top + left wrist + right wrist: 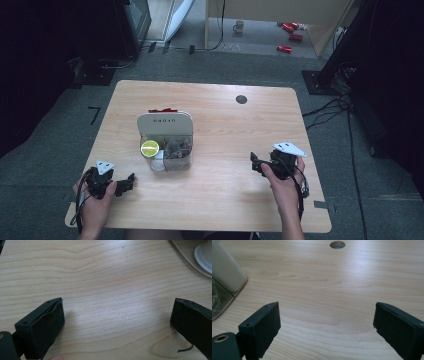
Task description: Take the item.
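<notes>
L gripper (pixel 131 179) low over table (pixel 225 120), jaws spread wide, nothing btwn. R gripper (pixel 254 162) same, spread, empty. Clear organizer box (pixel 166 142) w/ green-lidded cup (pixel 149 148) sits just ahead-right of L gripper, well left of R.

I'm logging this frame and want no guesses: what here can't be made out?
- High view: what lies in the clear organiser behind the green lid is too small and jumbled to name.
- High view: the red thing behind the organiser is mostly hidden by its white top.
- Left gripper view: the white round thing is cut off by the right edge.
- Right gripper view: the organiser is cut off by the left edge.
</notes>
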Available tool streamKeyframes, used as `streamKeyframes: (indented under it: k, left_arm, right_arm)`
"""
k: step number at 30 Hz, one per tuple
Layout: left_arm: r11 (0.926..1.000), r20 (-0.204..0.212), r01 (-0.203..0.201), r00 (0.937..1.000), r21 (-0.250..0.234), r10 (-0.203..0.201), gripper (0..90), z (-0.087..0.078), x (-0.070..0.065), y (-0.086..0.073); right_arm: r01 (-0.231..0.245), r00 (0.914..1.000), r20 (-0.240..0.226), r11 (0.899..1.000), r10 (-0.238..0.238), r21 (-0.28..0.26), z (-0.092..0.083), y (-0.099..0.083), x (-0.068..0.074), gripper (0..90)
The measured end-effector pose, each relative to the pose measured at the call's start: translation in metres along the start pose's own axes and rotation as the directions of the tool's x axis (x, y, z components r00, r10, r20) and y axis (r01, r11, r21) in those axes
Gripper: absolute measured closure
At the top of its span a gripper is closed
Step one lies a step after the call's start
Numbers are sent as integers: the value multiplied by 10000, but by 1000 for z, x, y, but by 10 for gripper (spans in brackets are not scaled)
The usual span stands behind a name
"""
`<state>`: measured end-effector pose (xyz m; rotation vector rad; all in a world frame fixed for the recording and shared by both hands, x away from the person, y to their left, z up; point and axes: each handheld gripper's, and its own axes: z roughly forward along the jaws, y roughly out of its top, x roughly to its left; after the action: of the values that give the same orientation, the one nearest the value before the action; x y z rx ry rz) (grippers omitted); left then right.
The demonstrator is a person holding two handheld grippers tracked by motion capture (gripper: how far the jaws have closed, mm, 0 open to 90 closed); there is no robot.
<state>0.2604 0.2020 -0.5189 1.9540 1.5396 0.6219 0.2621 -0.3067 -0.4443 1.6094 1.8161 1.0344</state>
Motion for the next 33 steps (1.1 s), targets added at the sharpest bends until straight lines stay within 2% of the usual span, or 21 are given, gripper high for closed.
streamKeyframes:
  k: [16,19,24,33]
  left_arm:
    - [10000,-6,11,10000,-8,-11,0,0,0,0]
    - [10000,-5,11,10000,-8,-11,0,0,0,0]
    - [10000,-7,35,10000,-28,-35,0,0,0,0]
    - [10000,-12,-7,10000,-23,7,0,0,0,0]
  right_arm:
    - [350,9973,-639,9993,-357,-112,14,24,37,72]
    - [454,9951,-866,9988,-469,-192,17,32,48,73]
    - [521,9934,-1007,9983,-547,-275,19,39,58,74]
    - [813,9851,-1485,9959,-862,-389,28,52,86,76]
